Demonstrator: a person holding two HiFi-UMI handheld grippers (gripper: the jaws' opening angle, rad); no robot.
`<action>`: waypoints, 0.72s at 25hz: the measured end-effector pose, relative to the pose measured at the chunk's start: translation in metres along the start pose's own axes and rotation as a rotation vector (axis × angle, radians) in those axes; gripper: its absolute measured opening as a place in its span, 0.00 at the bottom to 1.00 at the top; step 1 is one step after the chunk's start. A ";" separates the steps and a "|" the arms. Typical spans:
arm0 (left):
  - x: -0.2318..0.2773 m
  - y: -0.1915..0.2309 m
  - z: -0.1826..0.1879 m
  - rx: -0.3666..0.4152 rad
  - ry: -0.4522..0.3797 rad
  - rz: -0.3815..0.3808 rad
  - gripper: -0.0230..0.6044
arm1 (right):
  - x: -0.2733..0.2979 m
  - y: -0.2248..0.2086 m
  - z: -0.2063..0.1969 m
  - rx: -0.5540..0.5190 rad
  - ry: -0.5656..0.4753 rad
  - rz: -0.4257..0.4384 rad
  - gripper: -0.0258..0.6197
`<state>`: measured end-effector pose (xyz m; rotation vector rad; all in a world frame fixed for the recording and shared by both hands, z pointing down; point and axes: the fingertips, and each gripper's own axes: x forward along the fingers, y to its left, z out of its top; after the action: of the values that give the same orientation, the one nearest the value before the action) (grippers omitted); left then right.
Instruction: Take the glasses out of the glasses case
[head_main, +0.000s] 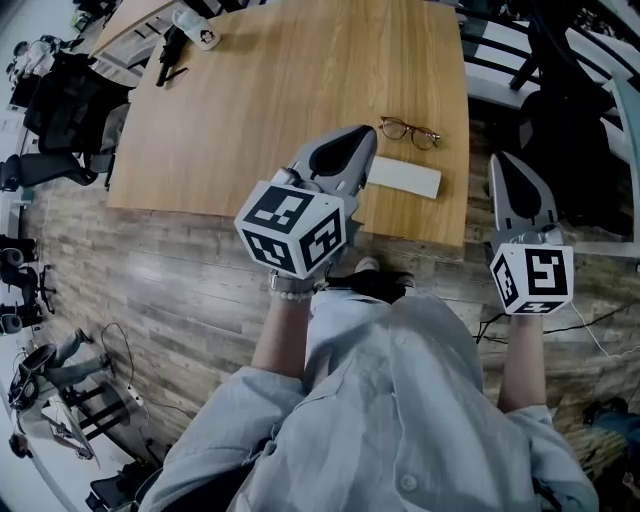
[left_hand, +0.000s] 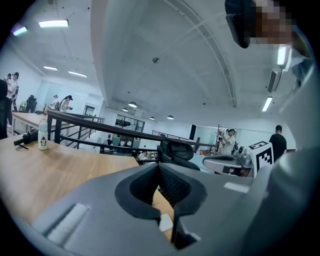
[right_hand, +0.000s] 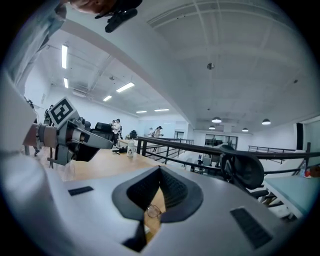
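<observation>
Wooden table (head_main: 250, 90) carries the glasses (head_main: 408, 131), which lie out of the white case (head_main: 404, 177) and just beyond it, near the front right corner. The left gripper (head_main: 366, 136) hangs over the front edge beside the case and the right gripper (head_main: 498, 162) hangs off the table's right side. Both have their jaws pressed together on nothing.

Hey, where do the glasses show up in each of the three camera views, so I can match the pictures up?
Head view: the glasses lie on the wooden table, upper right of centre, just beyond the white case.
Left gripper view: not in it.
Right gripper view: the glasses show small, low in the centre, lying on the table.
Shared landmark: the wooden table, at left in both gripper views.
</observation>
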<state>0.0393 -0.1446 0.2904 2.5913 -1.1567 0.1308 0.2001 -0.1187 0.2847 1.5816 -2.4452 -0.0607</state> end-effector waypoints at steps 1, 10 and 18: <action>-0.001 -0.001 0.002 0.002 -0.004 0.000 0.04 | -0.001 -0.001 0.001 0.000 -0.004 -0.004 0.04; 0.000 -0.009 0.012 0.036 -0.019 -0.009 0.04 | -0.011 -0.010 0.007 0.004 -0.029 -0.034 0.04; 0.001 -0.004 0.020 0.040 -0.043 -0.009 0.04 | -0.005 -0.009 0.011 -0.001 -0.038 -0.034 0.04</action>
<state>0.0422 -0.1484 0.2703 2.6465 -1.1682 0.0979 0.2080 -0.1188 0.2720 1.6367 -2.4461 -0.0980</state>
